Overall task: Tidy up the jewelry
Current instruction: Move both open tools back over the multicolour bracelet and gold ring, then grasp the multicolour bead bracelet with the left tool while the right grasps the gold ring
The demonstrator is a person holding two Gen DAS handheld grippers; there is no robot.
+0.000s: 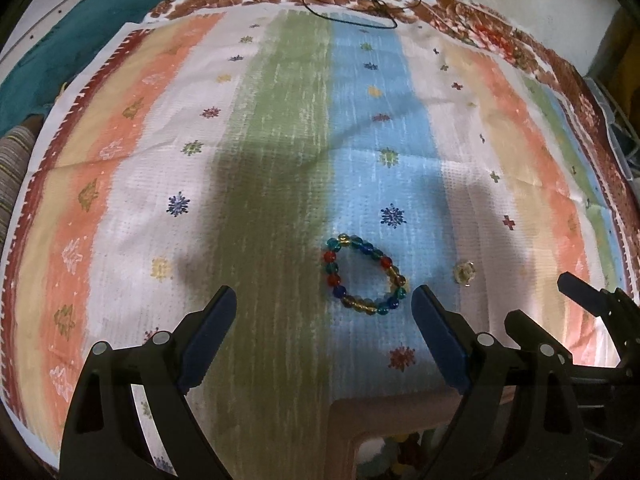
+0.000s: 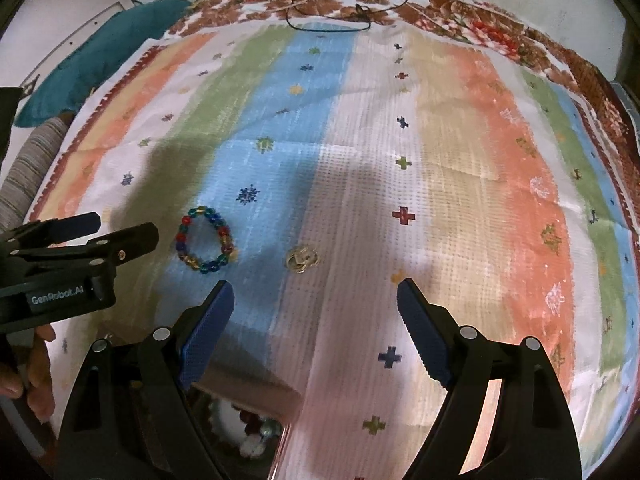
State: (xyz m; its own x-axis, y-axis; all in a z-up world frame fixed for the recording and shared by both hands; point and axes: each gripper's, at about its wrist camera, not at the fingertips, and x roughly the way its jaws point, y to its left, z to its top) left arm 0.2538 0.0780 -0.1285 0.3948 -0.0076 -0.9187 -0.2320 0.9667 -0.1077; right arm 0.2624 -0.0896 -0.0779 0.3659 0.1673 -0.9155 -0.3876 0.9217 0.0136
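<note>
both grippers (image 1: 324,300) (image 2: 314,294) gape empty; only right view shows a hand (image 2: 30,376).

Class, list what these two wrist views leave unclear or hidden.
- Box contents: left wrist view, cut off by the bottom edge and gripper fingers.
- Small gold piece: right wrist view, too small to identify.
- Dark cord: left wrist view, runs past the top edge.

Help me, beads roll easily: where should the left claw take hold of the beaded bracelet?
Grip one side of the ring across the bead strand, coming straight down from above. The beaded bracelet lies flat and open on the cloth, just ahead of the open left claw.
</note>
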